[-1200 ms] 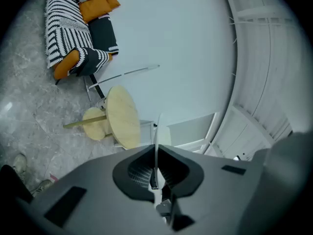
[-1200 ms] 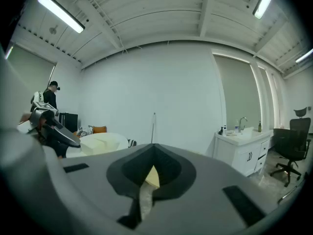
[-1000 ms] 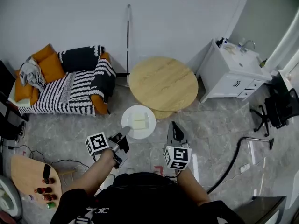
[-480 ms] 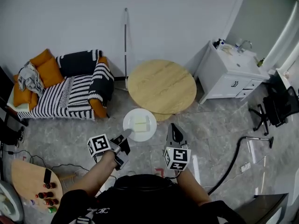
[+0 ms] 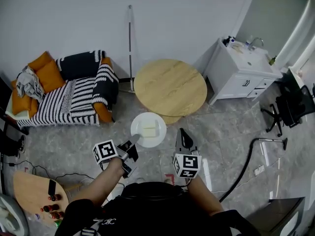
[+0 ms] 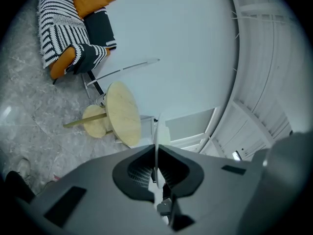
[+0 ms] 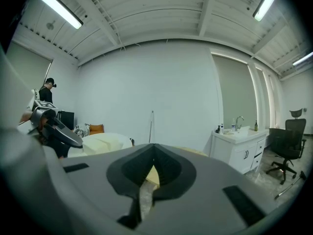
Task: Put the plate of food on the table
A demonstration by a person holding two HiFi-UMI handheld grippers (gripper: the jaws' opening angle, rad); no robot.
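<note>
plate (image 5: 148, 130) check-in: you've got it pinched by its near rim in your left gripper (image 5: 134, 140). the left gripper view shows that thin edge side-on, clamped tight between the pads. the pale block of food (image 5: 147, 130) sits in the middle of the plate, and from the head view the whole thing looks roughly level.

where it is: up in the air just short of the round wooden table (image 5: 170, 87), on your side of it. the plate's far rim comes close to the table's near edge as seen from above. as far as i can tell it isn't over the tabletop yet, and it's definitely not resting on it.

your right gripper (image 5: 183, 134) hangs just to the right of the plate, also on your side of the table. its jaws are pressed together on nothing, and it isn't touching the plate.

so progress-wise i'd call the pickup done and the carry nearly there. what's left:
- get the plate out over the tabletop
- lower it until the base sits flat
- let go of the rim

one thing to watch is that you're only holding one side of the rim, so the plate probably wants to dip on the far side. keep it level so the food doesn't slide.
</note>
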